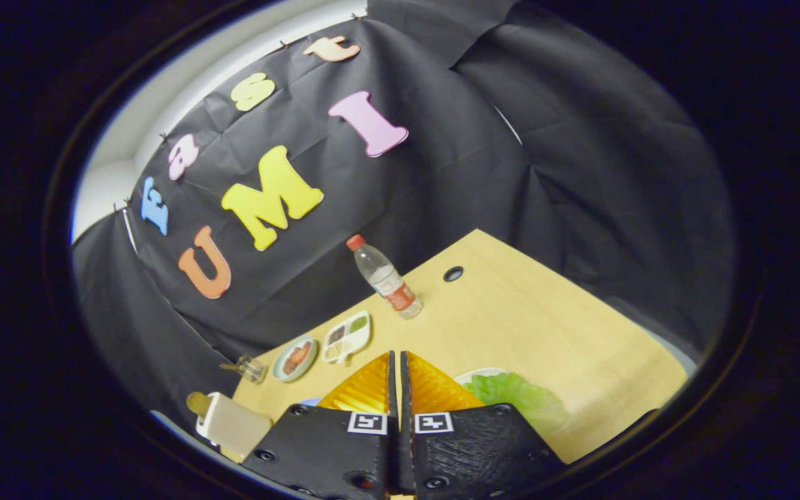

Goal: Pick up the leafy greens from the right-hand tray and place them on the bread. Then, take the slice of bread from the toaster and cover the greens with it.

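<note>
1. My tongs [398, 361] sit pressed together, holding nothing, at bottom centre.
2. The leafy greens [521, 397] lie lower right on their tray [468, 376]; I judge pickup pending.
3. Next: spread, swing right, descend.

A clear plastic bottle [386, 278] with a red cap stands upright on the wooden bench [546, 326], near a dark round hole [453, 273] in its top. Beside the bottle lies a white divided dish [348, 336], then a small round plate [295, 358] of reddish food, then a small glass [251, 368].
</note>
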`<state>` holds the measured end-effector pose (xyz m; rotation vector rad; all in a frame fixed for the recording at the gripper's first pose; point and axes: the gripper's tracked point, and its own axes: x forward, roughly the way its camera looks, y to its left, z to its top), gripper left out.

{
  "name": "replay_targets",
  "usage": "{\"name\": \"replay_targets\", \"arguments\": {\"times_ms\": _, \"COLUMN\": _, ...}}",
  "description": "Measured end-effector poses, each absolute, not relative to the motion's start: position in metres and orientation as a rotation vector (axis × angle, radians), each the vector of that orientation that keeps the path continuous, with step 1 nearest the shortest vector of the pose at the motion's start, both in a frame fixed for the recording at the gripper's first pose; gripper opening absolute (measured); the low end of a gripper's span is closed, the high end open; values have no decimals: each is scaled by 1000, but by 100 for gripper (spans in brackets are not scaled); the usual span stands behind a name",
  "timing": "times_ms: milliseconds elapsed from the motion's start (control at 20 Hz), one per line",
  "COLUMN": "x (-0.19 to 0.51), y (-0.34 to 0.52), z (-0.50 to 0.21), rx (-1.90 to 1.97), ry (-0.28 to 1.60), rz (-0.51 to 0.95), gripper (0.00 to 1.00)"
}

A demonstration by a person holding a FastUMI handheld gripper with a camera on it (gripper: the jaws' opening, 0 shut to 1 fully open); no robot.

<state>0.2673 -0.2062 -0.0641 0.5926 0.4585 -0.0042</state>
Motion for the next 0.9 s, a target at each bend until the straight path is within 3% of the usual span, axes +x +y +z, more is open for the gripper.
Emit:
{"name": "replay_targets", "arguments": {"times_ms": 100, "x": 261, "y": -226, "z": -90, "rx": 544, "ry": 513, "rz": -74, "gripper": 25}}
{"name": "replay_targets", "arguments": {"times_ms": 350, "x": 246, "y": -213, "z": -129, "rx": 340, "ry": 600, "rz": 9, "gripper": 88}}
{"name": "replay_targets", "arguments": {"times_ms": 600, "x": 255, "y": -170, "z": -167, "rx": 20, "ry": 676, "rz": 136, "gripper": 96}}
{"name": "replay_targets", "arguments": {"times_ms": 850, "x": 255, "y": -177, "z": -211, "rx": 13, "ry": 811, "rz": 112, "gripper": 96}}
{"name": "replay_targets", "arguments": {"times_ms": 900, "x": 261, "y": -178, "z": -202, "rx": 21, "ry": 755, "rz": 118, "gripper": 96}}
